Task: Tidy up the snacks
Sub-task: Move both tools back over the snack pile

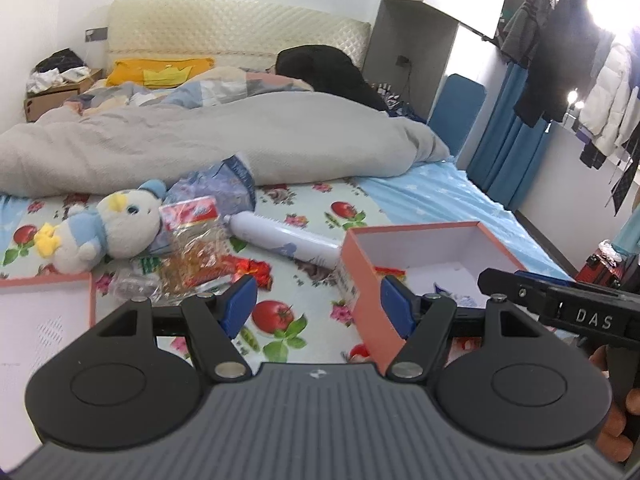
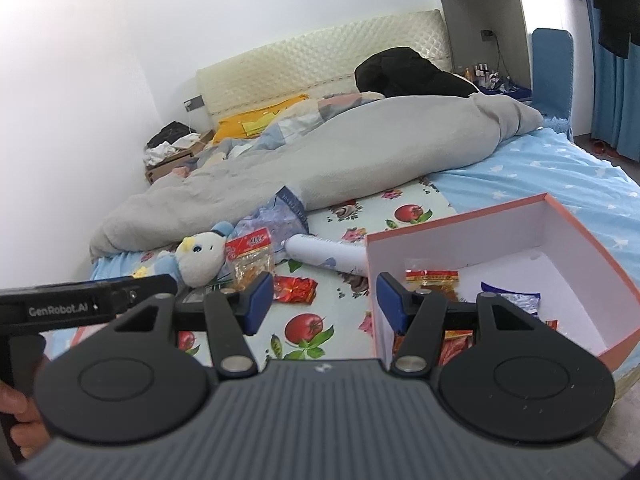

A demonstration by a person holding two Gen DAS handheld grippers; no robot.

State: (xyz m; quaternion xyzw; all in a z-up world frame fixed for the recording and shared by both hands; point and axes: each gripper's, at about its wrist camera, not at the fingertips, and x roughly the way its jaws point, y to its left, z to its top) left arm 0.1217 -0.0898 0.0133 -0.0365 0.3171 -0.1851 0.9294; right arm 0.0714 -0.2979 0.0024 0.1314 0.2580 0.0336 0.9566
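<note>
Left gripper: jaws apart, nothing held.
Right gripper: jaws apart, nothing held.
Orange box: right, 3 snack packets inside.
Loose snacks: left, beside plush toy.

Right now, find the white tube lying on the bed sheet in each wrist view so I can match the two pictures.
Left wrist view: the white tube lies centre, slanting down-right toward the orange box.
Right wrist view: the tube lies centre, its right end behind the box's near-left corner.
Shared landmark: the plush penguin, left of the tube in both.
</note>
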